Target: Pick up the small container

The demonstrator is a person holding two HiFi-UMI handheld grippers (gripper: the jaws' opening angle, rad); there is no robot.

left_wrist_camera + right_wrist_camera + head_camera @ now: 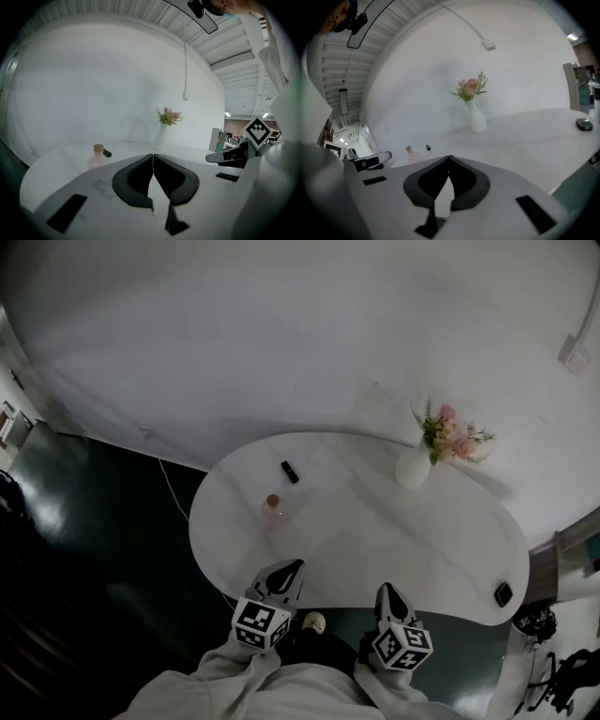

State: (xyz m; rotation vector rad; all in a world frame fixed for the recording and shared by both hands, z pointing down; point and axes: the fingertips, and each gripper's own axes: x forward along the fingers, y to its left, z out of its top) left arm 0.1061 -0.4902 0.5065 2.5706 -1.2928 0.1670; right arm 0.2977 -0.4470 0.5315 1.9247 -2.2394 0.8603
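Both closed and empty, left gripper (292,566) and right gripper (384,590) hover at the white oval table's (375,540) six o'clock; the small pink tan-capped container (273,512) stands at nine o'clock.

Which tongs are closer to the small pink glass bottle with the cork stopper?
Left. The left tongs hover at the white table's near edge, directly in front of the small pink cork-stoppered bottle. The right tongs sit further along that edge, to the bottle's right.
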